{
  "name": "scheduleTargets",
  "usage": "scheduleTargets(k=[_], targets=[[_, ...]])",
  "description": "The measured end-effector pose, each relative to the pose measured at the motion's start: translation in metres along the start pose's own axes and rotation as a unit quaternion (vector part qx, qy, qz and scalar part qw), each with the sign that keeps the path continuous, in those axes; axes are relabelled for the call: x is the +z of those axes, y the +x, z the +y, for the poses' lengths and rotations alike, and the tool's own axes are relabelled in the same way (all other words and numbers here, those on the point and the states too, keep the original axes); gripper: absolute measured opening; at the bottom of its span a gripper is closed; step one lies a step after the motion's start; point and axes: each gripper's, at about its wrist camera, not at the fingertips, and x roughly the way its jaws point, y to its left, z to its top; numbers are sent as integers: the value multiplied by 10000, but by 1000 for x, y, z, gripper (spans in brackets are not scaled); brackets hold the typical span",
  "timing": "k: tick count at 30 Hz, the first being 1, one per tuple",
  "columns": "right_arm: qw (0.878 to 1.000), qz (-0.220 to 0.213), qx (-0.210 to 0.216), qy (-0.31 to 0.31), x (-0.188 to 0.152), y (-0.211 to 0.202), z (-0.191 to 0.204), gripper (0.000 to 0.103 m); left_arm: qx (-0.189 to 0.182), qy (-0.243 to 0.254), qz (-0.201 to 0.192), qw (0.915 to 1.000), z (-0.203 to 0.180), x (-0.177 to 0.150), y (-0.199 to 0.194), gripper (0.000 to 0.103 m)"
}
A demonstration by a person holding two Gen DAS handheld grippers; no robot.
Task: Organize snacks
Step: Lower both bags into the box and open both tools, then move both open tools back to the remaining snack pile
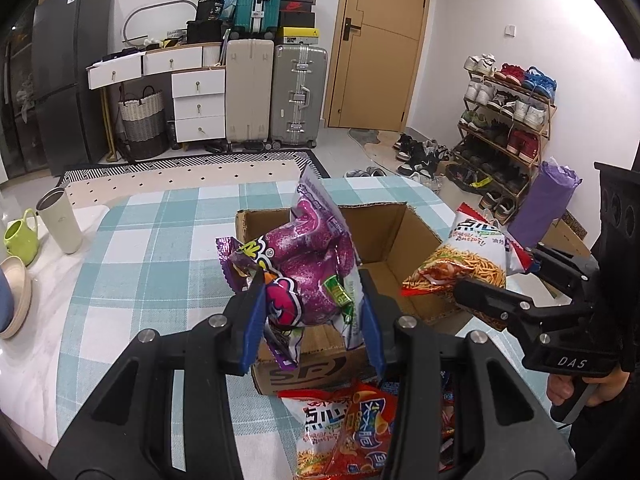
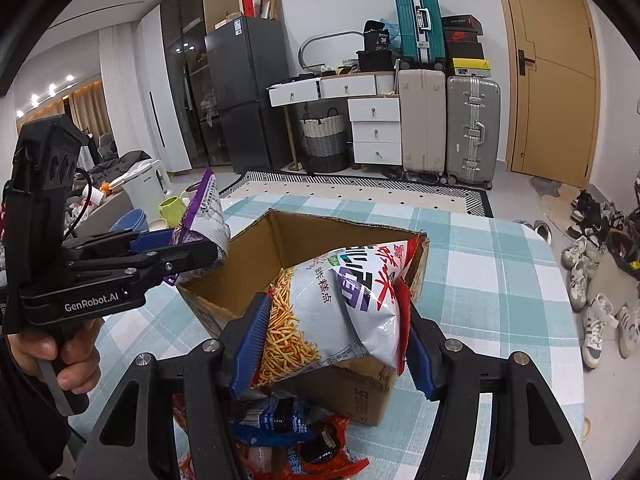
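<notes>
Hallway room, suitcases, shoe rack | checked table (image 1: pixel 168 240) | open cardboard box (image 1: pixel 404 236) near front edge | left gripper (image 1: pixel 310 316) clamped on purple bag (image 1: pixel 308 264), right gripper (image 2: pixel 336 344) clamped on noodle-snack bag (image 2: pixel 320 312), both over box | bags light, soft, slippery, likely crushable; hold at sealed edge | loose packets (image 1: pixel 344 424) at front edge

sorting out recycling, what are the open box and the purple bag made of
Box: looks like corrugated cardboard, matte brown, with ragged torn rims and printed lettering on its side.
Purple bag: seems a thin plastic or foil film, glossy, with crinkles catching the light and a serrated sealed edge. From the look alone, plastic or foil-lined cannot be told apart.
</notes>
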Motion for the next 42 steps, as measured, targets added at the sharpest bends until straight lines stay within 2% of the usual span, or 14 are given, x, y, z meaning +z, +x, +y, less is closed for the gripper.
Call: scheduleTargets(k=[25, 28, 30, 32, 33, 34, 35, 38, 40, 42], targets=[[9994, 332, 37, -101, 3, 43, -8, 65, -14, 80, 516, 9986, 2, 1, 87, 39], [9993, 336, 42, -169, 3, 43, -6, 68, -22, 96, 623, 9980, 4, 1, 95, 40], [9996, 194, -44, -180, 3, 39, -6, 73, -31, 84, 633, 9980, 5, 0, 97, 41], [9999, -14, -72, -143, 5, 30, -6, 86, 5, 102, 630, 9980, 5, 1, 95, 41], [9999, -85, -56, -112, 6, 25, -6, 88, 16, 119, 616, 9980, 4, 1, 92, 42], [9998, -143, -54, -91, 7, 19, -7, 91, 19, 138, 592, 9981, 4, 2, 89, 48], [9998, -167, -85, -98, 7, 15, -7, 96, 19, 134, 576, 9982, 5, 2, 85, 58], [9993, -212, -276, -98, 6, 3, -7, 102, 5, 36, 458, 9989, 9, 3, 69, 81], [9987, -217, -466, -13, 4, -6, -9, 102, -16, -37, 355, 9994, 11, 3, 56, 83], [9984, -220, -516, 24, 1, -14, -10, 102, 0, -68, 334, 9994, 12, 1, 45, 95]])
